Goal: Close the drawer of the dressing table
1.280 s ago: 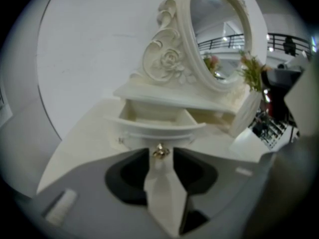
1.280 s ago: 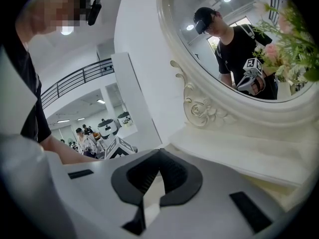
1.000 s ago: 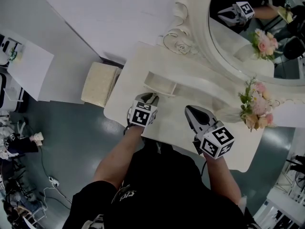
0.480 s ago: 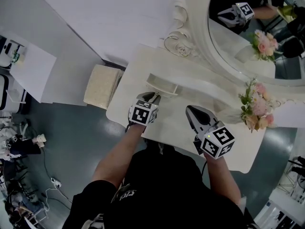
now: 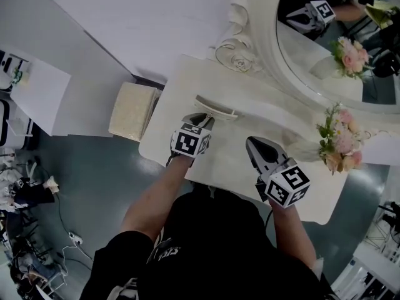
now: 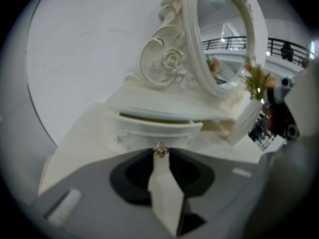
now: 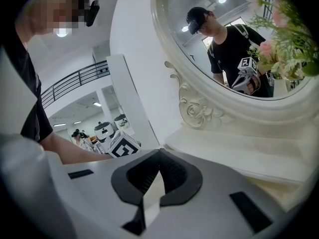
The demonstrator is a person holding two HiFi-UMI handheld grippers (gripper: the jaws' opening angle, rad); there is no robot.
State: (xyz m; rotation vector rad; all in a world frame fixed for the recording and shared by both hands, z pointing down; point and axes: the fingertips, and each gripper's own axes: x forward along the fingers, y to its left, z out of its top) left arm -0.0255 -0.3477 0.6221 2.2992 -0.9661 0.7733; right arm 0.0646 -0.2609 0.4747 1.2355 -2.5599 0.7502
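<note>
The white dressing table (image 5: 181, 83) has a small drawer (image 5: 216, 109) that stands only a little way out under its raised shelf. In the left gripper view the drawer's curved front (image 6: 159, 130) is straight ahead, with a narrow dark gap above it. My left gripper (image 5: 202, 119) is shut on the drawer's small metal knob (image 6: 160, 151), which sits pinched at the fingertips. My right gripper (image 5: 250, 144) hovers shut over the tabletop to the right, holding nothing. Its tips (image 7: 159, 152) point towards the mirror's base.
A large oval mirror (image 5: 325, 42) in a carved frame rises at the back. A vase of pink flowers (image 5: 339, 141) stands at the right of the table. A cream padded stool (image 5: 132, 110) sits on the floor to the left, beside a white wall.
The drawer has slid in towards the table, from well open to nearly closed. My left gripper has moved forward with it, still on the knob. The right gripper has stayed put.
</note>
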